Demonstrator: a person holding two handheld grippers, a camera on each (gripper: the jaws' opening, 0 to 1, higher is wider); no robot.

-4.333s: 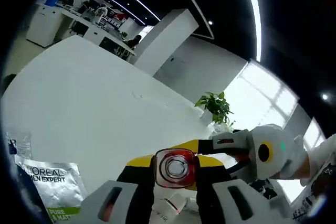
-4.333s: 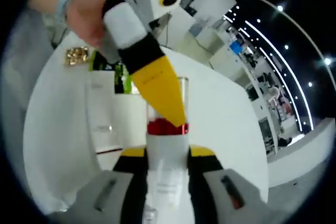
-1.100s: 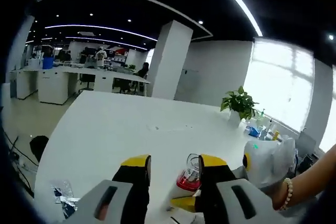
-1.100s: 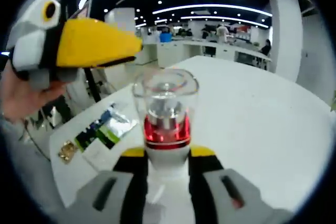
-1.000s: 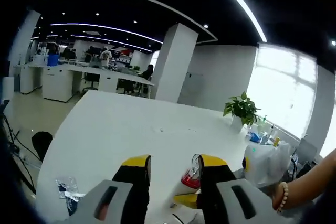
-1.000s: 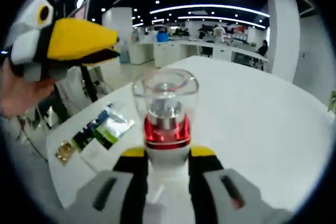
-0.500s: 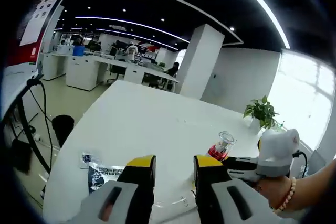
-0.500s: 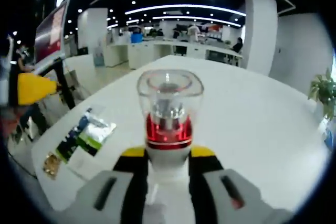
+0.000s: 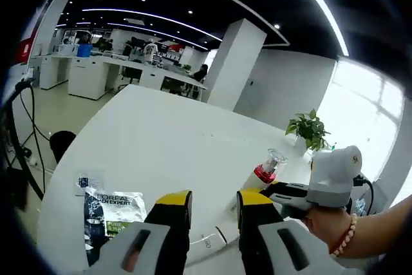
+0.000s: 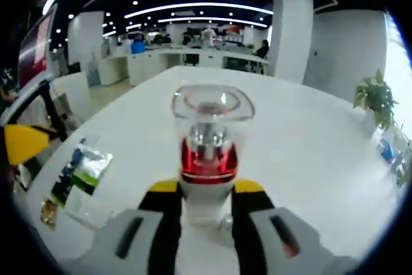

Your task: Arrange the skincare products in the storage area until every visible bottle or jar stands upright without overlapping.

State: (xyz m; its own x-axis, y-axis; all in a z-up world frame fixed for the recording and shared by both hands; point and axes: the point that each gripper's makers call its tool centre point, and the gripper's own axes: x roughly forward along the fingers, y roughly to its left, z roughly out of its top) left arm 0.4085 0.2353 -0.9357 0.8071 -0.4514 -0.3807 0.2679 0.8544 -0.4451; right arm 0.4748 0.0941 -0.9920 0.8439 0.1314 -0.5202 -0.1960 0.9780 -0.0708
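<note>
My right gripper (image 10: 206, 191) is shut on a white pump bottle (image 10: 207, 140) with a red collar and a clear cap. The bottle points away from me along the jaws. In the left gripper view that bottle (image 9: 268, 169) sticks out of the right gripper (image 9: 293, 191), held by a hand above the white table (image 9: 167, 140). My left gripper (image 9: 214, 203) stands open, with nothing between its yellow-tipped jaws, a short way from the bottle. Its yellow tip (image 10: 24, 143) shows at the left edge of the right gripper view.
A L'Oreal sachet (image 9: 111, 214) lies on the table's near left, also seen as the sachet (image 10: 82, 164). A small white pack (image 9: 211, 241) lies below my left jaws. A gold item (image 10: 47, 211) sits by the table edge. A potted plant (image 9: 309, 129) stands at the far side.
My left gripper has let go of the bottle's cap and drawn back from it. The right gripper has kept hold of the bottle and swung it round.
</note>
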